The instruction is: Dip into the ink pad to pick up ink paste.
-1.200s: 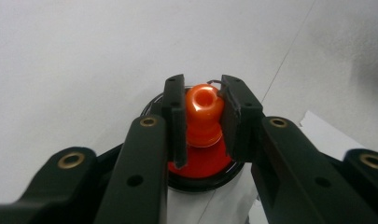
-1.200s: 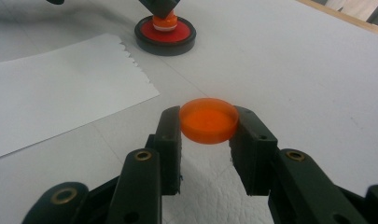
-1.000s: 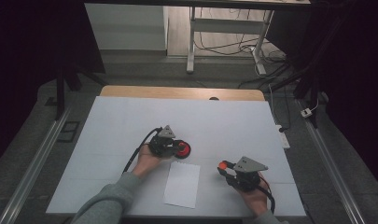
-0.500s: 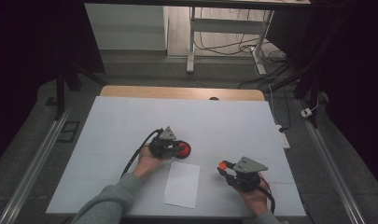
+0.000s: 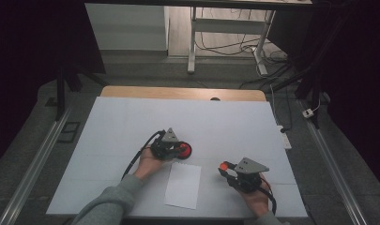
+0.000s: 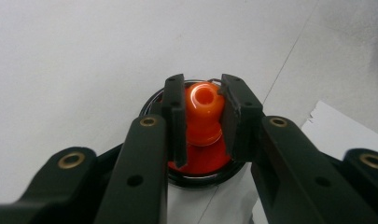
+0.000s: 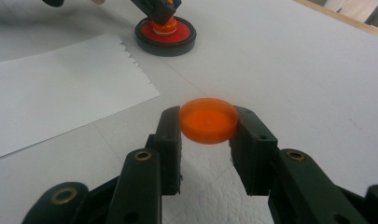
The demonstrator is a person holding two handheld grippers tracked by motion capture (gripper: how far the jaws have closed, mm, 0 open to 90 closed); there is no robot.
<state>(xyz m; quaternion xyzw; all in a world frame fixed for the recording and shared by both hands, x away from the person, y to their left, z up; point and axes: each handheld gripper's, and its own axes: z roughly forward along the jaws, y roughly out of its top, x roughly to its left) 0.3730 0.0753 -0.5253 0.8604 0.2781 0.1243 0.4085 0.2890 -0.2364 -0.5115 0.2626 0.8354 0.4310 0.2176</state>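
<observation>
High view: left claw [image 5: 180, 151] clamped on orange knob [image 6: 203, 112]; right claw [image 5: 224, 167] pinching orange cap [image 7: 208, 119]; paper sheet [image 5: 183, 184] between.

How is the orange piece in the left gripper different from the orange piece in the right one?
The knob in the left gripper is tall and rounded, with a hole on top; the cap in the right gripper is flat and round. The knob stands in a red, black-rimmed dish; the cap is held apart from it. Both are glossy orange and clamped between black jaws.
</observation>
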